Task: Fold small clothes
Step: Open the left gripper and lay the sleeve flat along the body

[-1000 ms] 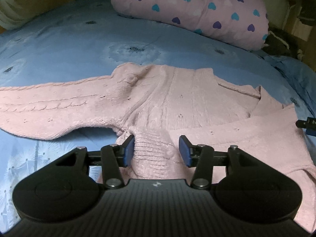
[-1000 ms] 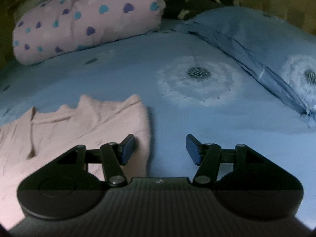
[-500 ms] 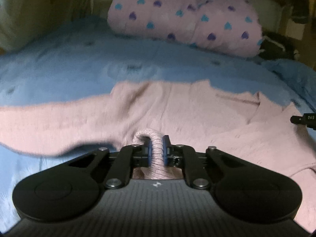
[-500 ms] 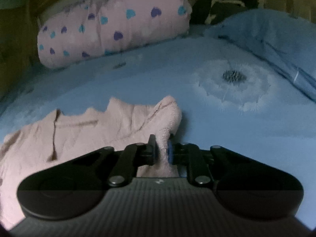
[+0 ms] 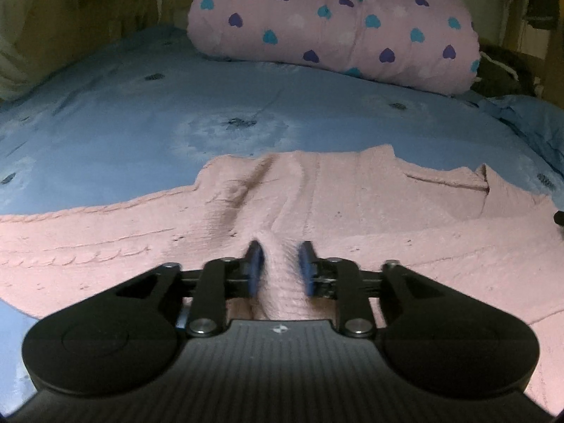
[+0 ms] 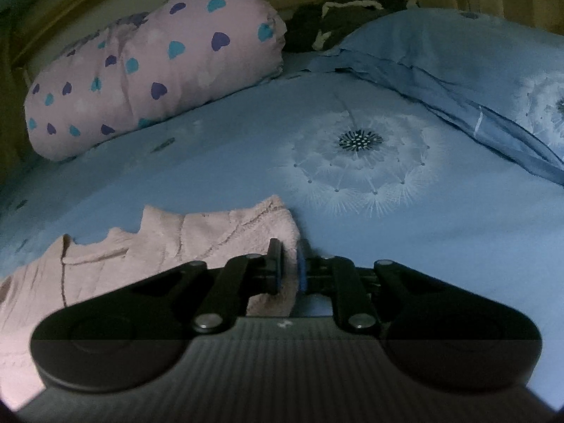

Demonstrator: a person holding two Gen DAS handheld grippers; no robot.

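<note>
A pink knitted sweater [image 5: 352,204] lies spread on the blue bed sheet [image 5: 176,123], one long sleeve stretched out to the left. My left gripper [image 5: 281,264] stands over its near part with the jaws opening. A raised ridge of knit stands between the blue pads, and they no longer squeeze it. In the right wrist view the sweater's right edge [image 6: 218,232] runs into my right gripper [image 6: 289,264]. Its jaws have begun opening, but the narrow gap is still filled with the folded edge and the pads still press on it.
A rolled pink quilt with blue and purple hearts [image 5: 335,24] lies across the far side of the bed. A blue pillow [image 6: 458,70] sits at the right, with dark clothes [image 6: 345,17] behind it. A dandelion print [image 6: 356,141] marks the sheet right of the sweater.
Both grippers went from open to pinched on the sweater. The left jaws have since parted, leaving a ridge of knit between them. The right still pinches the sweater's edge.
</note>
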